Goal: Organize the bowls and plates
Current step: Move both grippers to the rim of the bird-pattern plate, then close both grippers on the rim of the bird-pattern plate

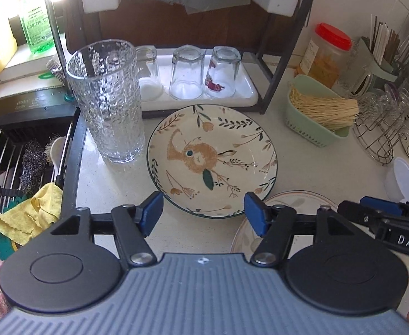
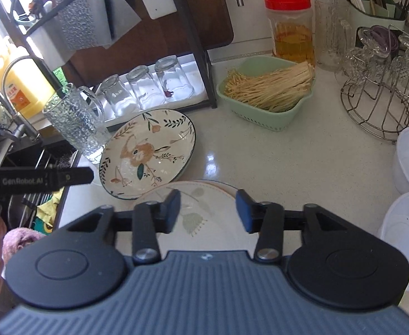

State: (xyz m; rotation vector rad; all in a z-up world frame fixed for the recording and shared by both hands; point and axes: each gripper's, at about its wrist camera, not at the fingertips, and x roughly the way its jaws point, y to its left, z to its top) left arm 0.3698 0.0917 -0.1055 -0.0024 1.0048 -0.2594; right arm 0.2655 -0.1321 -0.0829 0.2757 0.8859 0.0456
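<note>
While both grippers hung over the white counter (image 2: 274, 162), left gripper (image 1: 204, 213) jaws wide and empty above the rabbit-pattern plate (image 1: 213, 159), pale leaf-print plate (image 2: 204, 220) at its 5 o'clock, right gripper (image 2: 207, 210) half-spread, empty, above it, textured glass (image 1: 106, 103) at 10 o'clock.

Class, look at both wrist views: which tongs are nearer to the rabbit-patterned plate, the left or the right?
Left. The left tongs hang open just over the near rim of the rabbit-patterned plate. The right tongs hang open over the pale plate beside it.
</note>
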